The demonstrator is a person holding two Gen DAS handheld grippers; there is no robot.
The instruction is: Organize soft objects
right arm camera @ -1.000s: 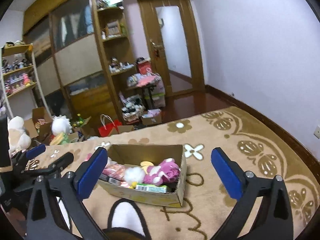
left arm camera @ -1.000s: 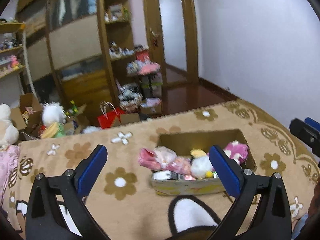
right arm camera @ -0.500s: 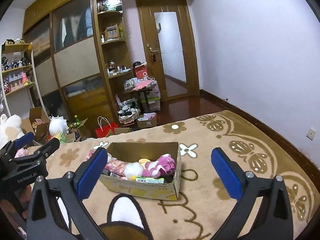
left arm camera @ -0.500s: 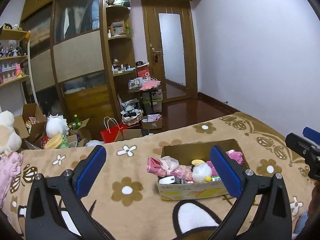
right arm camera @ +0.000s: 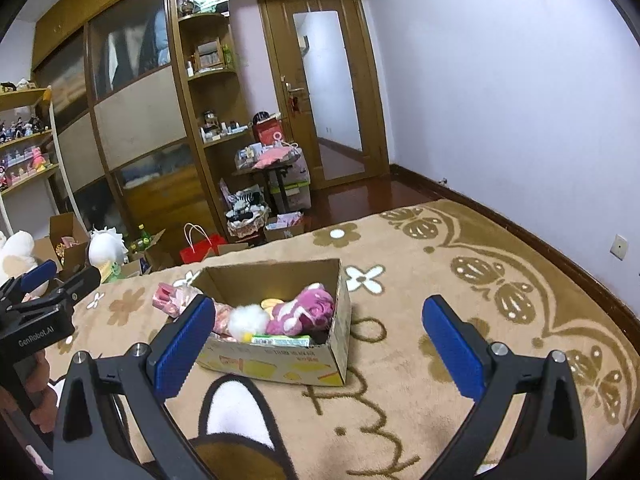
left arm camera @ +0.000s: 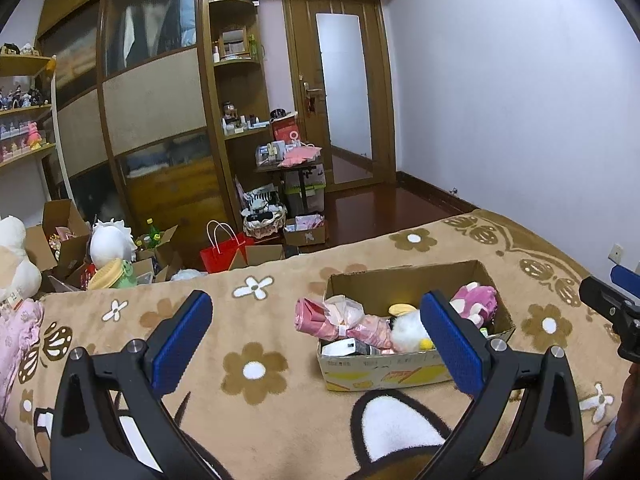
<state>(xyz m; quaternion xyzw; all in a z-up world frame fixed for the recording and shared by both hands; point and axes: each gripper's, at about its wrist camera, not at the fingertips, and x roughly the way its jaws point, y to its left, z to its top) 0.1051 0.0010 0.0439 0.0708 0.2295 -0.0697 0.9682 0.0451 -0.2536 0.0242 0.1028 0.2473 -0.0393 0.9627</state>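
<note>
1. Left wrist view: left claw (left arm camera: pixel 316 334) spread wide, nothing between its blue pads (left arm camera: pixel 182 340), held above the tan flower blanket (left arm camera: pixel 256 368).
2. Cardboard box (left arm camera: pixel 404 372) sits on the blanket ahead of the claw, toward its right finger, which hides part of the box front.
3. In the box: pink wrapped bundle (left arm camera: pixel 332 316) sticking out over the box's left end, white plush (left arm camera: pixel 406 330) in the middle, pink plush (left arm camera: pixel 474 300) at the right end. Small packets under them, too small to read.
4. Far right edge: tip of the right claw (left arm camera: pixel 616 300), apart from the box.
5. Beyond the blanket edge, ahead-left: red paper bag (left arm camera: pixel 222 252), white-haired plush (left arm camera: pixel 110 240), open cartons on the floor.
6. Right wrist view: right claw (right arm camera: pixel 320 346) also wide apart, empty, above the blanket (right arm camera: pixel 420 320).
7. Box (right arm camera: pixel 288 360) ahead, nearer this claw's left finger, whose pad covers the box's near left corner.
8. Inside: pink plush (right arm camera: pixel 304 310) against the right wall, white plush (right arm camera: pixel 248 320) left of it, green-edged packet (right arm camera: pixel 280 340) along the front wall, pink bundle (right arm camera: pixel 172 300) hanging past the left end.
9. Left claw (right arm camera: pixel 44 280) at far left, spread, held by a hand (right arm camera: pixel 38 396).
</note>
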